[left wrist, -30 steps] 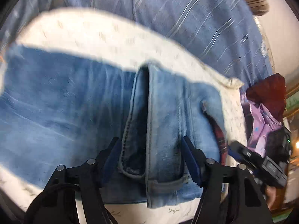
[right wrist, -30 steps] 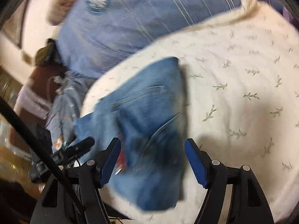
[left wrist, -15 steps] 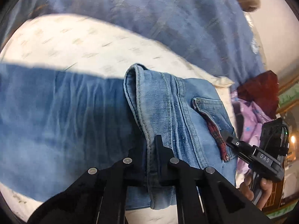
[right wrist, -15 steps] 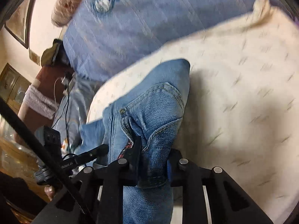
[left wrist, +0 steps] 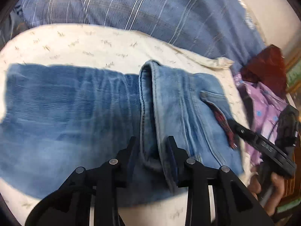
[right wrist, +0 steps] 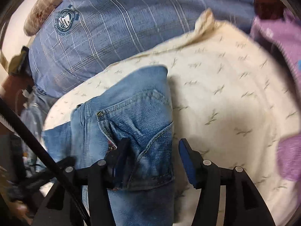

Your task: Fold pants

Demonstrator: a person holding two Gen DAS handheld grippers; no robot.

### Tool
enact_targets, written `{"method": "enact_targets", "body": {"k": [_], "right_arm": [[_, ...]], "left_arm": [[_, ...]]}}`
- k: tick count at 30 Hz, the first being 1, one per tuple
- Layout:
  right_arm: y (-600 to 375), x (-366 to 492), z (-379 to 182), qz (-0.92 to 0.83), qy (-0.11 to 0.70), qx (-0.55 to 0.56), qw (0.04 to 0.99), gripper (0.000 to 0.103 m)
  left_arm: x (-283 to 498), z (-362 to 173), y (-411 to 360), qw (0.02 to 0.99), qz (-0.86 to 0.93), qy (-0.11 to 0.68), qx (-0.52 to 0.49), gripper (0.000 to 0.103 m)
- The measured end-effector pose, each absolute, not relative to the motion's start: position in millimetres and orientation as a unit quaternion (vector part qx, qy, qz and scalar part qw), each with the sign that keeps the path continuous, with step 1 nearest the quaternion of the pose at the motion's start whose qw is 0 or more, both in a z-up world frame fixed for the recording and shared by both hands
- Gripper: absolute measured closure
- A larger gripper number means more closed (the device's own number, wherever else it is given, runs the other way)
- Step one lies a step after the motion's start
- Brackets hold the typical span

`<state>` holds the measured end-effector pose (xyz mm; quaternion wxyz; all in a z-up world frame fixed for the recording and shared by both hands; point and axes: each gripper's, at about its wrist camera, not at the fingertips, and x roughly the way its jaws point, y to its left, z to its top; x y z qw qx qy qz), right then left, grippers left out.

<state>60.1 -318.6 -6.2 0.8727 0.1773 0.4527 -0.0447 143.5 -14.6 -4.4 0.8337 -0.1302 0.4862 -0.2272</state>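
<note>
Light blue jeans (left wrist: 79,116) lie on a cream leaf-print cloth (left wrist: 84,45). Their waist end is folded over, with a pocket (left wrist: 212,101) facing up. My left gripper (left wrist: 151,148) stands partly open around the folded waistband seam (left wrist: 148,113), with denim between its fingers. In the right wrist view the pocket corner of the jeans (right wrist: 143,113) lies between the fingers of my right gripper (right wrist: 152,150), which is open. The right gripper also shows at the right edge of the left wrist view (left wrist: 263,145).
A blue plaid cover (left wrist: 160,9) lies behind the cream cloth (right wrist: 235,94). Purple fabric (left wrist: 267,111) and a dark red item (left wrist: 265,71) lie to the right. A brown pillow (right wrist: 47,5) sits at the far left.
Both grippers were open a second ago, shut on the denim half a second ago, and have now opened again. The folded waist end lies lower on the cloth.
</note>
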Motion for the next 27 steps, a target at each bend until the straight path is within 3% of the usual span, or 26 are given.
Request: {"method": "enact_targets", "body": {"k": [3,4,8,12,19,23,24,26,27], "right_arm": [[-302,32,20,-0.05,0.4,0.169,0.899,0.036],[-295,22,27,-0.044,0.385,0.18,0.904,0.03],[-255,6,35,0.025,0.367,0.223,0.903,0.03],[-201,17,31,0.101,0.399,0.201,0.889,0.03],[-127,38,2,0.17,0.463,0.148,0.857,0.03],[-118,42,-9,0.177,0.483,0.152,0.844,0.03],[-116,43,-9,0.177,0.483,0.153,0.844,0.03],[-119,42,-6,0.178,0.484,0.153,0.843,0.03],[-120,44,-4,0.178,0.485,0.154,0.842,0.03]], "left_arm": [[117,18,19,0.864,-0.185,0.453,-0.12,0.049],[105,20,42,0.867,-0.167,0.445,-0.151,0.048],[83,8,103,0.848,-0.112,0.452,-0.254,0.045],[77,-23,145,0.811,-0.051,0.464,-0.353,0.042],[81,-42,164,0.788,-0.034,0.465,-0.402,0.043],[109,-50,156,0.776,-0.034,0.469,-0.421,0.047],[115,-53,156,0.779,-0.033,0.469,-0.415,0.061],[117,-60,157,0.782,-0.031,0.477,-0.399,0.077],[117,-62,159,0.784,-0.033,0.472,-0.401,0.08]]}}
